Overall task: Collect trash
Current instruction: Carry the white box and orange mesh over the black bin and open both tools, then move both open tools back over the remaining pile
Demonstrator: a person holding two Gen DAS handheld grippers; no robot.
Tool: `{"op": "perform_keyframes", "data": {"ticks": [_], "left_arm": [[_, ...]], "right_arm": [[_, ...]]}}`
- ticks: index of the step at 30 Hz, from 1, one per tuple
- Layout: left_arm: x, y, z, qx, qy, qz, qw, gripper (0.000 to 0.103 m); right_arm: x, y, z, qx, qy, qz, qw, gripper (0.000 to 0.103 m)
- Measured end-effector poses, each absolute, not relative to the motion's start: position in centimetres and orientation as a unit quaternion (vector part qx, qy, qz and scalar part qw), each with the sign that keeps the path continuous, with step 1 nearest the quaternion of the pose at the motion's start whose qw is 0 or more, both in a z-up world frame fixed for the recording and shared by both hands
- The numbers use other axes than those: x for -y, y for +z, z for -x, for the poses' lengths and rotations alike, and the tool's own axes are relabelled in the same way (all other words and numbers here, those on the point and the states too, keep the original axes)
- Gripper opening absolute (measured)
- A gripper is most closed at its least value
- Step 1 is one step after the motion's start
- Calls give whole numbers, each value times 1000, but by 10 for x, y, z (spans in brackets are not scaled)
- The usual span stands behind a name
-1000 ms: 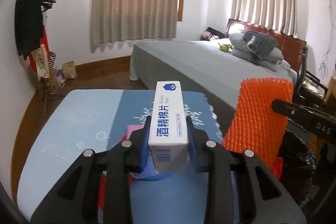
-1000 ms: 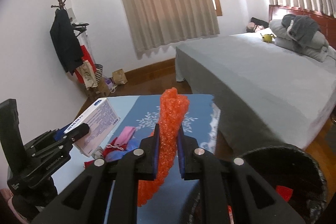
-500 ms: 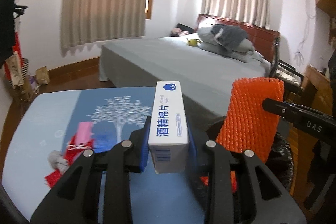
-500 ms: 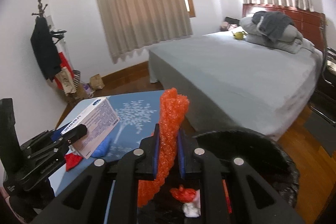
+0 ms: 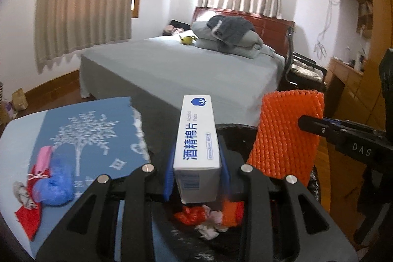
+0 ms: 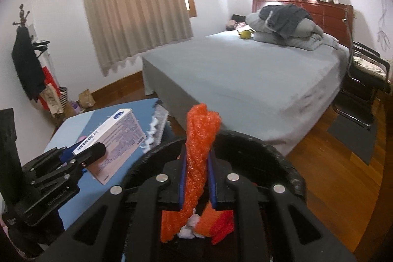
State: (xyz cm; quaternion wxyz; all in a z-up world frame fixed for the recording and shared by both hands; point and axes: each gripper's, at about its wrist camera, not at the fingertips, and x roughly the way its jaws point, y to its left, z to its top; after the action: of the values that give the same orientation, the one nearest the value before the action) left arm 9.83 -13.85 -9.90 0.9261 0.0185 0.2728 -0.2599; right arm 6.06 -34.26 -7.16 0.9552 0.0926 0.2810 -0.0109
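My left gripper (image 5: 197,178) is shut on a white alcohol-pad box (image 5: 196,139) and holds it over the near rim of the black trash bin (image 5: 235,129). The box also shows in the right wrist view (image 6: 115,139). My right gripper (image 6: 197,178) is shut on an orange foam net (image 6: 199,151) and holds it above the bin's opening (image 6: 282,158). The net also shows in the left wrist view (image 5: 285,136). Red, white and orange scraps (image 5: 208,217) lie inside the bin.
A blue-clothed table (image 5: 93,129) at the left holds a blue wad (image 5: 54,188), pink and red scraps (image 5: 32,215). A grey bed (image 6: 245,70) stands behind. A chair (image 6: 363,75) is at the right on the wooden floor.
Both grippers have swung right, from over the table to over the bin, each still holding its item. The bin's inside has come into view below them.
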Motion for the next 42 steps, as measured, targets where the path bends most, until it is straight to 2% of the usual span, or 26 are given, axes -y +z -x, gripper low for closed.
{"op": "perform_keyframes", "data": {"ticks": [13, 15, 16, 17, 18, 20, 22, 24, 25, 27, 29, 33, 42], "left_arm": [[176, -133, -111, -304, -286, -31, 908, 30], [175, -136, -113, -309, -286, -30, 907, 34], [175, -135, -114, -310, -288, -28, 906, 40], [173, -136, -115, -310, -290, -24, 905, 52], [172, -136, -115, -308, -289, -23, 906, 57], [168, -135, -116, -307, -286, -22, 908, 59], [164, -133, -117, -307, -279, -20, 909, 63], [155, -131, -119, -305, -268, -18, 914, 68], [152, -129, -119, -303, -263, -18, 916, 70], [140, -125, -119, -297, -246, -21, 922, 80], [129, -121, -119, -290, -234, -24, 928, 85], [99, -114, -119, -279, -197, -23, 939, 91], [31, -100, -121, -266, -115, -13, 957, 91]], "right_arm": [[367, -93, -55, -297, -41, -105, 948, 15], [367, -95, -57, -300, -43, -105, 947, 16], [368, -98, -56, -302, -43, -104, 947, 17], [369, -99, -57, -303, -46, -103, 946, 22], [369, -100, -57, -306, -48, -102, 945, 28], [369, -102, -57, -307, -51, -101, 945, 31], [370, -104, -57, -309, -54, -100, 944, 40], [369, -103, -56, -305, -59, -99, 945, 59], [368, -102, -55, -301, -62, -97, 947, 63], [365, -99, -54, -294, -67, -92, 949, 84], [361, -95, -52, -283, -69, -90, 952, 95], [349, -87, -53, -266, -62, -87, 958, 97], [296, -81, -78, -257, -13, -84, 963, 97]]}}
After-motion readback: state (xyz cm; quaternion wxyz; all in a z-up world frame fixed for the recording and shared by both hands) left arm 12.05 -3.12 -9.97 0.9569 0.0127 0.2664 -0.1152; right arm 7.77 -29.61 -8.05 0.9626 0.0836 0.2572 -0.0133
